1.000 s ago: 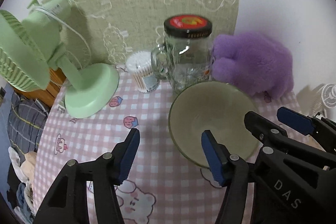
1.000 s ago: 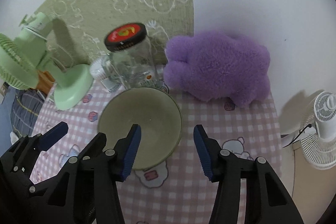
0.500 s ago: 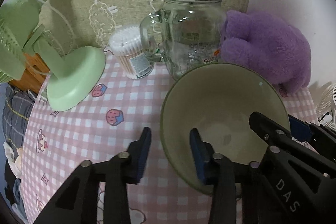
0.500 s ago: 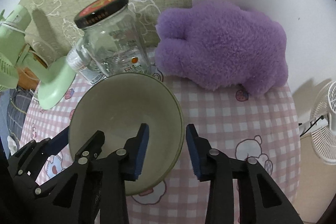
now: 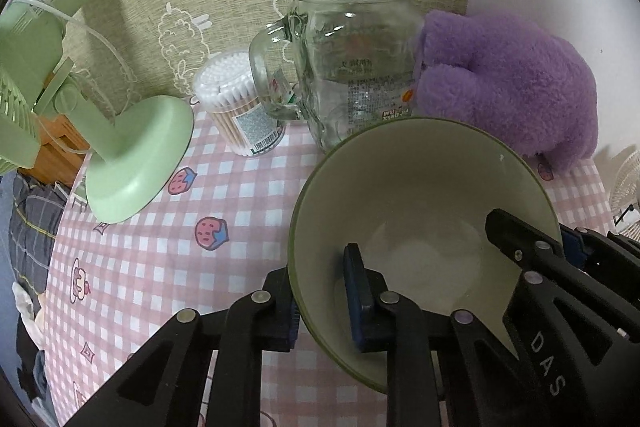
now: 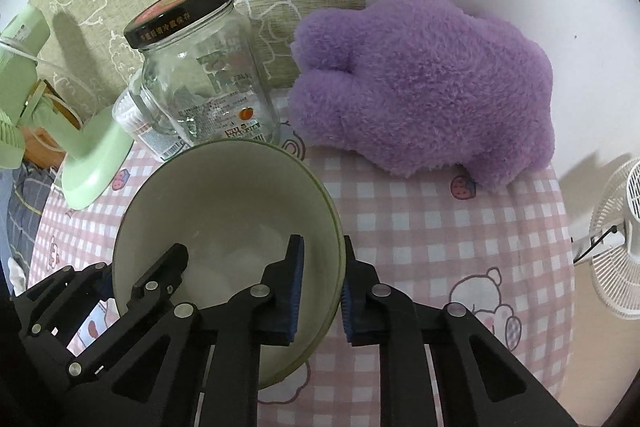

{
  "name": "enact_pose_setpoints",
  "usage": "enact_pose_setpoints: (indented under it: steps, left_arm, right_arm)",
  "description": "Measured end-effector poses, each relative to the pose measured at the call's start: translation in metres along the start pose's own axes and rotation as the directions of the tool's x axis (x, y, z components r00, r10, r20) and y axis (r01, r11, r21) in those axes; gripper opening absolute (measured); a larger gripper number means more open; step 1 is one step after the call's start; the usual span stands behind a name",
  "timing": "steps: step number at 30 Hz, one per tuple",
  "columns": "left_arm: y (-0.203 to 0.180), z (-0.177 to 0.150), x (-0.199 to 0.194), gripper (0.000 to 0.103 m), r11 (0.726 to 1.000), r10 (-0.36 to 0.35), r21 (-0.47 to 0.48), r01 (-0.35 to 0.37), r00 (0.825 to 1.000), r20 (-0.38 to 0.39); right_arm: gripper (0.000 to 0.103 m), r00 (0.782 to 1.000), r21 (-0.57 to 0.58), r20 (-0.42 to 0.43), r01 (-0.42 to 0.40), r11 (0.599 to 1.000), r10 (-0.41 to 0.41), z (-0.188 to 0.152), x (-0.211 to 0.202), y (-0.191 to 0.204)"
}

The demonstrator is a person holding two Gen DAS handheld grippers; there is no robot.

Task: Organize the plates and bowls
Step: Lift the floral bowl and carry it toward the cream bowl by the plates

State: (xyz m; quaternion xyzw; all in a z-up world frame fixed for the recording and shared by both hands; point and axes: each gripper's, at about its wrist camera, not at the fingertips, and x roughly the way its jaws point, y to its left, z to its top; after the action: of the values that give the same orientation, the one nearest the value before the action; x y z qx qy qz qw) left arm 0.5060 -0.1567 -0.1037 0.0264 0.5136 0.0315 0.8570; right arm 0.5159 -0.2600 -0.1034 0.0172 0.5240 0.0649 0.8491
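Table (image 5: pixel 248 211): covered in a pink-and-white checked cloth with printed strawberries and bears; carries every item below.

Purple plush toy (image 6: pixel 424 87): far right, against the wall, just beyond the bowl.

Green desk fan (image 5: pixel 136 155): far left, its round base on the cloth, head cut off at the frame edge. A white fan (image 6: pixel 616 239) stands off the table at the right.

Bowl (image 5: pixel 420 187): pale green, empty, the task's own piece. It sits near the middle of the table, close in front of the jar, well apart from the green fan's base. Judged stiff, glazed and smooth, so likely slippery at the wall and breakable if dropped; moderate weight. The best hold is the rim, one pad inside and one outside, taken on opposite sides.

Glass jar (image 5: pixel 352 67): clear, with a handle and a black lid, standing just behind the bowl. A lift should go straight up to keep the rim off it.

Cotton-swab tub (image 5: pixel 240 107): clear, left of the jar.

Left gripper (image 5: pixel 320 301): jaws narrow, pinching the bowl's near-left rim, one blue pad inside, the other outside.

Right gripper (image 6: pixel 320 291): jaws closing on the bowl's near-right rim, which stands between the pads; both appear to touch the wall.
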Motion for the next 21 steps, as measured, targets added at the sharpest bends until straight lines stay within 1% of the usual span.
enact_pose_setpoints:
  steps: [6,13,21]
  left_arm:
    - [0.000,-0.007,-0.012,0.016,1.000,-0.003,0.006,0.003,1.000,-0.004]
    - [0.002,-0.025,-0.030,0.016,1.000,0.001,0.010,-0.001,1.000,-0.003]
    - [0.010,-0.047,-0.066,0.016,1.000,0.006,0.009,-0.007,1.000,0.024]
  right_arm:
    - [0.018,1.000,0.004,-0.009,0.006,1.000,-0.006,-0.006,-0.009,-0.004]
    - [0.018,1.000,0.007,-0.017,0.001,1.000,-0.001,-0.022,-0.027,0.001]
    - [0.018,1.000,0.002,0.001,0.000,1.000,0.000,-0.040,-0.059,0.014]
